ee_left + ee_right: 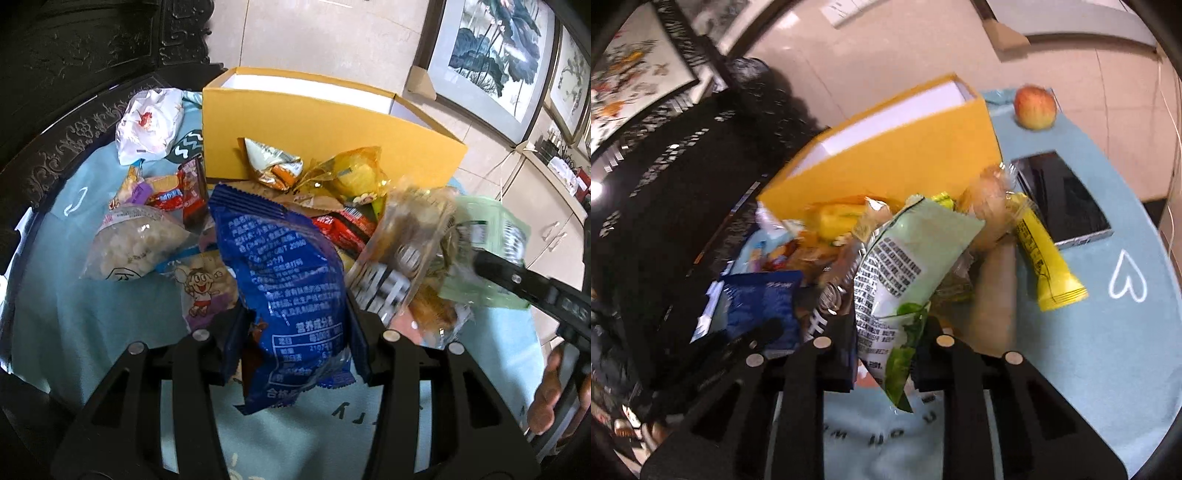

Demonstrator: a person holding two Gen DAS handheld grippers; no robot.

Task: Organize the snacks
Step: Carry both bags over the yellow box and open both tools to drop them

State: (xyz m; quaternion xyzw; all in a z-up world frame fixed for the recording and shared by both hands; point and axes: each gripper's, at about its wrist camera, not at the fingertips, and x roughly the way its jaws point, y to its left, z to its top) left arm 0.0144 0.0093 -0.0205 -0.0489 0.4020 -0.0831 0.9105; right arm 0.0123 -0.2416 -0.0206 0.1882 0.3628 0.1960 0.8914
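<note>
Both grippers are angling down over the pile. The left gripper [295,332] is clamping a crinkled blue foil snack packet [284,280] between its black fingers [232,339], the packet sticking up tilted above the heap. The right gripper [886,332] is gripping a pale green plastic snack pouch [905,266] with its fingers closed tight on the lower end – from the left wrist view the same pouch [487,251] is blurred, lifted at the right beside a clear wrapper of brown snacks [402,254]. A person's hand [554,391] is wrapping the handle at the right edge.

Below, the bench is wearing a light blue cloth [1108,350] with a white heart drawn on it. Loose snacks are lying heaped against an open yellow cardboard box [332,136], white inside – a clear bag of white puffs [133,243] and a long yellow wrapped bar [1045,266] among them. A red-yellow apple [1034,107] and a dark phone [1063,199] are sitting on the cloth right of the box. Framed paintings [491,55] are leaning against pale wall tiles.
</note>
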